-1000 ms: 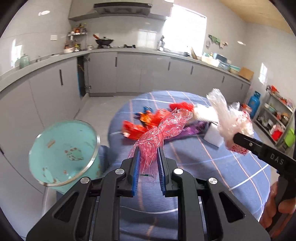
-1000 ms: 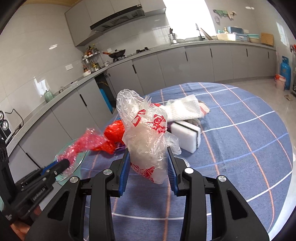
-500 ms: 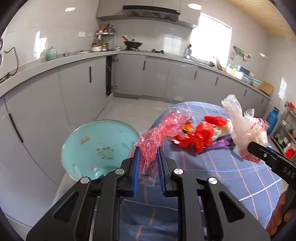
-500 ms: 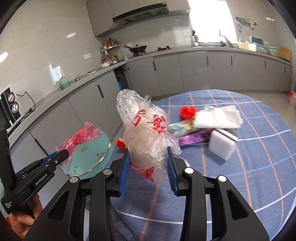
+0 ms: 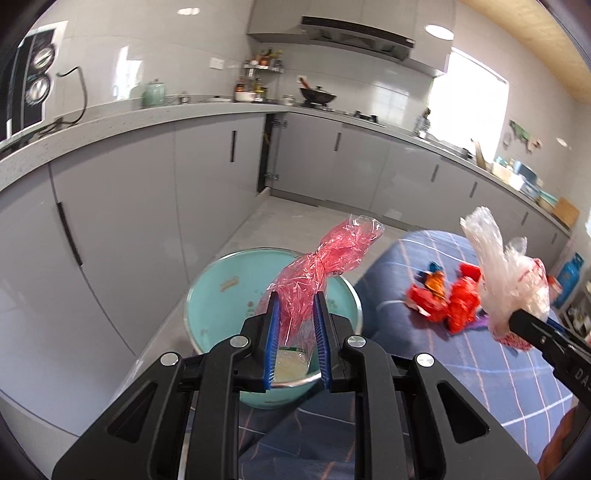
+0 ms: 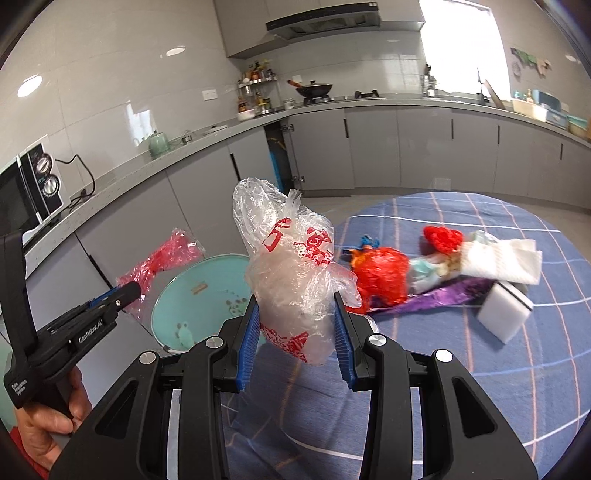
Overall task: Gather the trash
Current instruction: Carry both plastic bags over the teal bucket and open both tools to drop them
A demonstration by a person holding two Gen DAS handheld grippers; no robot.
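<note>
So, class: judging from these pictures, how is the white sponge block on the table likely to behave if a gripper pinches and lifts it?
The white sponge block looks like foam, so probably light and squashy; the fingers may sink in. Its flat faces suggest it won't roll. Lying apart from the red wrappers, it should lift without dragging them.

Crinkled glossy red plastic wrapper (image 5: 317,273)

Grey cabinets (image 5: 207,173) under L-shaped worktop (image 5: 221,110), white tiled wall (image 6: 129,74), range hood (image 5: 354,35), bright window (image 5: 469,99), grey floor (image 5: 280,225), wood ceiling (image 5: 535,37).
</note>
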